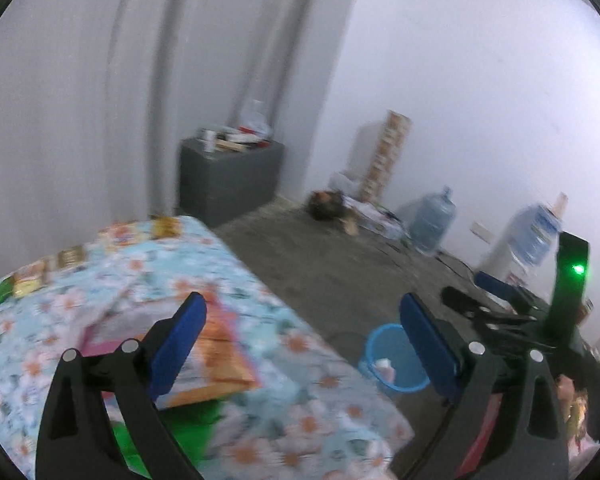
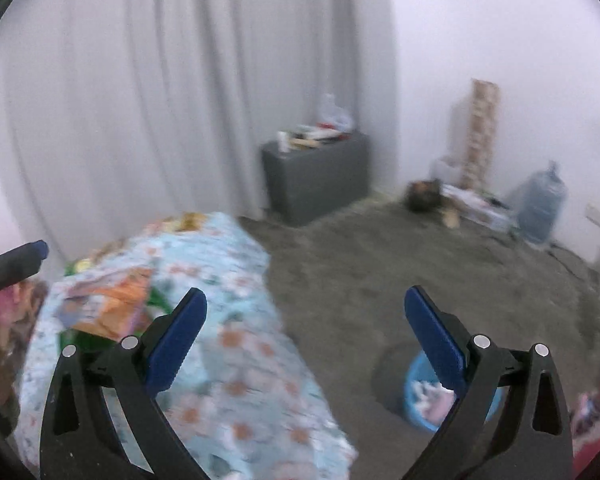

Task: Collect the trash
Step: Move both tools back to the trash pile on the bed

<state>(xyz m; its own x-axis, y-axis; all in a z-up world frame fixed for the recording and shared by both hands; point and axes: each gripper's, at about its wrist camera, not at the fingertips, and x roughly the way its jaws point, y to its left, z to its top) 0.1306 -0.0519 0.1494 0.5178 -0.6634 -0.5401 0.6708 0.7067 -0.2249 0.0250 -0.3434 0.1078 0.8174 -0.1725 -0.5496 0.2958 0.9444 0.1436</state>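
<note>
Right now both your left gripper point(image 1: 300, 344) and right gripper point(image 2: 304, 340) stand wide open, empty. Orange wrapper point(image 1: 220, 356) lies flat on the floral tabletop point(image 1: 300, 400), nearer the left fingers point(image 1: 178, 344). Beyond the tabletop's edge sits the blue bin point(image 1: 396, 360) on the floor.

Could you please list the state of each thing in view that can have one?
Left tongs: open, nothing between them.
Right tongs: open, nothing between them.
Blue bin: upright on the floor, some trash inside.
Orange wrapper: lying flat on the floral cloth, not yet collected.
Water jug: upright by the wall.
</note>
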